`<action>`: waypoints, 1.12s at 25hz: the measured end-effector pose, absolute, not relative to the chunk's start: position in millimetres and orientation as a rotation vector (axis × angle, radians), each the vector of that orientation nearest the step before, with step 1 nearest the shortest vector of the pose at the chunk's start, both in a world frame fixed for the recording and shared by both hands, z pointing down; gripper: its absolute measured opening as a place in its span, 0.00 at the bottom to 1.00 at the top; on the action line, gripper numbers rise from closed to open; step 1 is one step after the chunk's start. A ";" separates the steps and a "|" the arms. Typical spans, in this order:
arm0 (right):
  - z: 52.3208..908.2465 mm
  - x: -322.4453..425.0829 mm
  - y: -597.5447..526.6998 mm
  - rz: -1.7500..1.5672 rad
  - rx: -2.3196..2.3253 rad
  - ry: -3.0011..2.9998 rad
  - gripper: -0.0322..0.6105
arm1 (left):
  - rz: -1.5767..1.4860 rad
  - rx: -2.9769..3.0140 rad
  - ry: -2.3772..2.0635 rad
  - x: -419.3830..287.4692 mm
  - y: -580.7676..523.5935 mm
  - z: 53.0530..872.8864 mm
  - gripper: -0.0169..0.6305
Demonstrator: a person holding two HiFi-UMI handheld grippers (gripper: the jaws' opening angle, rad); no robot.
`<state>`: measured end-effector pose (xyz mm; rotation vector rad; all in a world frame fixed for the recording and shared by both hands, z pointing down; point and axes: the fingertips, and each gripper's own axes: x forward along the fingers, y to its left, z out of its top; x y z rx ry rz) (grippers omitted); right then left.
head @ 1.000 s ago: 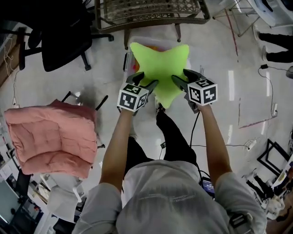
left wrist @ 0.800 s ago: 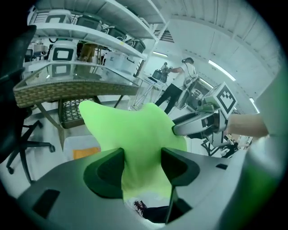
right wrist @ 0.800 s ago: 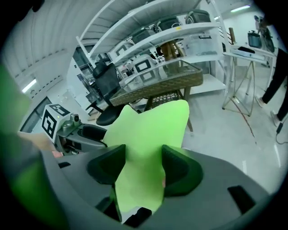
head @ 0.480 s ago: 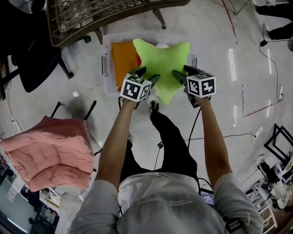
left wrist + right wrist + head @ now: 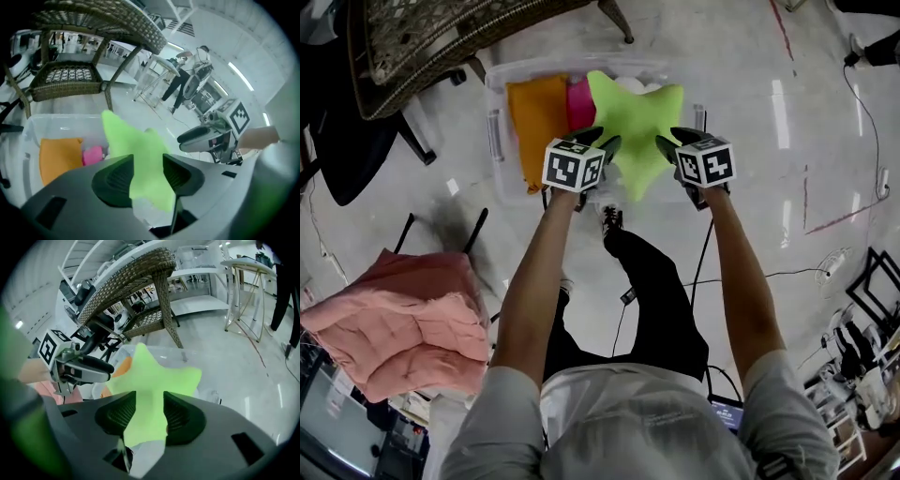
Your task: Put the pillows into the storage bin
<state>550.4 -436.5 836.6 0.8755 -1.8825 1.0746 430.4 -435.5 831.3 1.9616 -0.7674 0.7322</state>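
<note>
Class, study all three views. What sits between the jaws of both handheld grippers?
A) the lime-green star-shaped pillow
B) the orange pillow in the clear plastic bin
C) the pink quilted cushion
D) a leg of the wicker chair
A: in each gripper view the lime-green star-shaped pillow fills the gap between the pads of the left gripper and the right gripper. Their jaws have just been closing further on it.

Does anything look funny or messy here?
Nothing is spilled or broken. The green star pillow hangs above the storage bin, not settled inside yet, and a pink cushion sags lopsided at the left, away from the bin.
</note>
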 end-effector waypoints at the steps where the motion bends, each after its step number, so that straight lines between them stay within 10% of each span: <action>1: 840.1 551.4 -437.9 1.075 0.872 -1.870 0.39 | 0.736 1.947 -0.777 428.8 -440.0 833.5 0.39; 18: 667.3 461.3 -488.0 0.672 0.764 -2.070 0.28 | 0.605 1.996 -1.105 280.5 -426.9 669.7 0.41; 28: 479.9 260.1 -438.2 0.315 0.509 -2.393 0.12 | 0.331 1.843 -1.685 84.6 -295.7 489.6 0.10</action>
